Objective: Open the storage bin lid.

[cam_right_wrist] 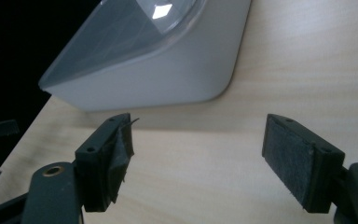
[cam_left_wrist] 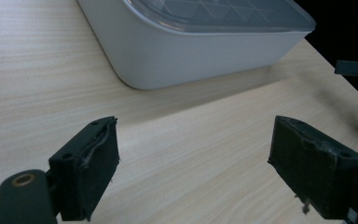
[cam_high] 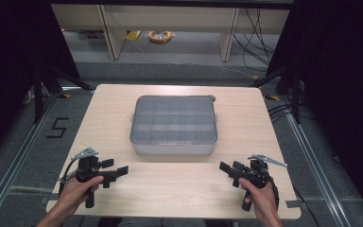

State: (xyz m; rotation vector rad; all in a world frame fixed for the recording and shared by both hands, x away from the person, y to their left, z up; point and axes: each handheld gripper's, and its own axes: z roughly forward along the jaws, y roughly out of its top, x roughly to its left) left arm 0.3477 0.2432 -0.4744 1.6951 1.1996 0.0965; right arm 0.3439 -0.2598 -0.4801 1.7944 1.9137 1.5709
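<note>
A white compartment box with a clear lid [cam_high: 174, 124] stands shut in the middle of the light wooden table [cam_high: 113, 99]. My left gripper [cam_high: 118, 170] is held near the table's front left, pointing right, open with nothing between its jaws. My right gripper [cam_high: 227, 168] is held at the front right, pointing left, also open and empty. The left gripper view looks at the box's near corner [cam_left_wrist: 140, 60] beyond my wide-apart jaws. From the right gripper view, the box's other near corner [cam_right_wrist: 186, 70] lies ahead of the jaws.
Bare wood lies between the two grippers along the table's front edge. A small brown round thing [cam_high: 211, 98] sits by the box's far right corner. Beyond the table are bench legs, cables and a coil of orange cord [cam_high: 160, 36] on the floor.
</note>
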